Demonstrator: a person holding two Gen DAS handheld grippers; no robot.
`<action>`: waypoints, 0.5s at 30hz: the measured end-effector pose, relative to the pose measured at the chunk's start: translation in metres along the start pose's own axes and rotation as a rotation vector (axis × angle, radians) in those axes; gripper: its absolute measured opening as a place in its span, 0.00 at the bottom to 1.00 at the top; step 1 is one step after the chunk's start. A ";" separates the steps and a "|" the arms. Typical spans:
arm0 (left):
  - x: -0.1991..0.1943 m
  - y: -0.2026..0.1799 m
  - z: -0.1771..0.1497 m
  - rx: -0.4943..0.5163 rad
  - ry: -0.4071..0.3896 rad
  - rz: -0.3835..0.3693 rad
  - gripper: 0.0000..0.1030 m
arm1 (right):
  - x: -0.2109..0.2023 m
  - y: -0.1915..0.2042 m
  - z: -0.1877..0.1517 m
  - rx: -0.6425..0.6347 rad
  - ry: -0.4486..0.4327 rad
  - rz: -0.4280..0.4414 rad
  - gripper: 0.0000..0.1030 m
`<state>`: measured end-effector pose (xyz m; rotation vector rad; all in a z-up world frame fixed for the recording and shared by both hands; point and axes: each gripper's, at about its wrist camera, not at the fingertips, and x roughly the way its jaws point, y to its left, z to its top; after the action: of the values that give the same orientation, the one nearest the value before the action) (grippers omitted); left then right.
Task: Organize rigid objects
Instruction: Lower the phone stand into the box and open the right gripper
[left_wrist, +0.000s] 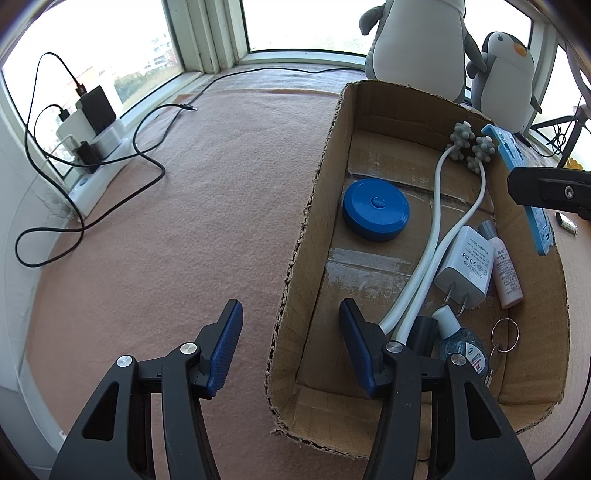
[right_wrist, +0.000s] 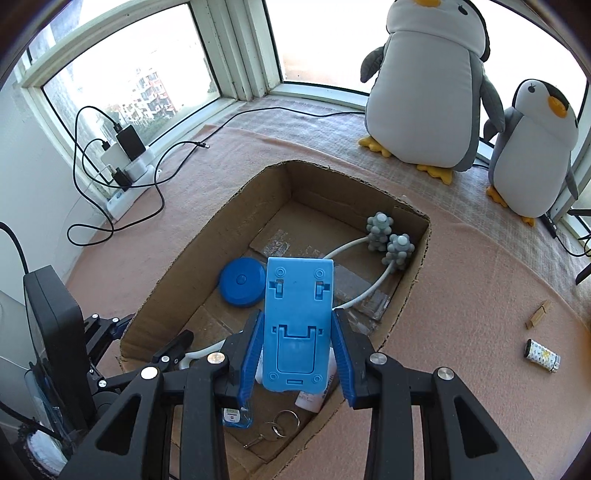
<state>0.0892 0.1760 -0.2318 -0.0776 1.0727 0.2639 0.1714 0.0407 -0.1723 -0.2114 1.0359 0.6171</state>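
Observation:
An open cardboard box (left_wrist: 317, 206) (right_wrist: 207, 243) sits on the pink felt surface. It holds a blue round case (left_wrist: 376, 208) (right_wrist: 242, 282), a white massager with grey knobbed balls (left_wrist: 469, 146) (right_wrist: 388, 236), a white power adapter (left_wrist: 466, 267), a small white bottle (left_wrist: 508, 273), a clear blue bottle (left_wrist: 461, 345) and a key ring (left_wrist: 505, 332) (right_wrist: 284, 421). My right gripper (right_wrist: 297, 350) is shut on a light blue phone stand (right_wrist: 297, 325) (left_wrist: 517, 173), held above the box. My left gripper (left_wrist: 291, 339) is open and empty, straddling the box's left wall.
Two plush penguins (right_wrist: 432, 85) (right_wrist: 532, 147) stand by the window. A power strip with chargers and black cables (left_wrist: 92, 147) (right_wrist: 125, 162) lies at the left. A lighter (right_wrist: 541, 356) and a wooden clip (right_wrist: 537, 314) lie on the felt right of the box.

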 end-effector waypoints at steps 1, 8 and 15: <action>0.000 0.000 0.000 0.001 0.000 0.001 0.52 | 0.002 0.002 0.000 -0.001 0.002 0.004 0.32; 0.000 0.000 0.001 0.003 -0.001 0.003 0.52 | 0.007 0.005 -0.002 0.003 0.003 0.031 0.33; 0.000 0.000 0.000 0.004 -0.001 0.005 0.52 | -0.002 0.005 0.000 -0.002 -0.041 0.071 0.51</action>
<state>0.0893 0.1765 -0.2313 -0.0709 1.0729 0.2664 0.1673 0.0437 -0.1697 -0.1636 1.0061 0.6841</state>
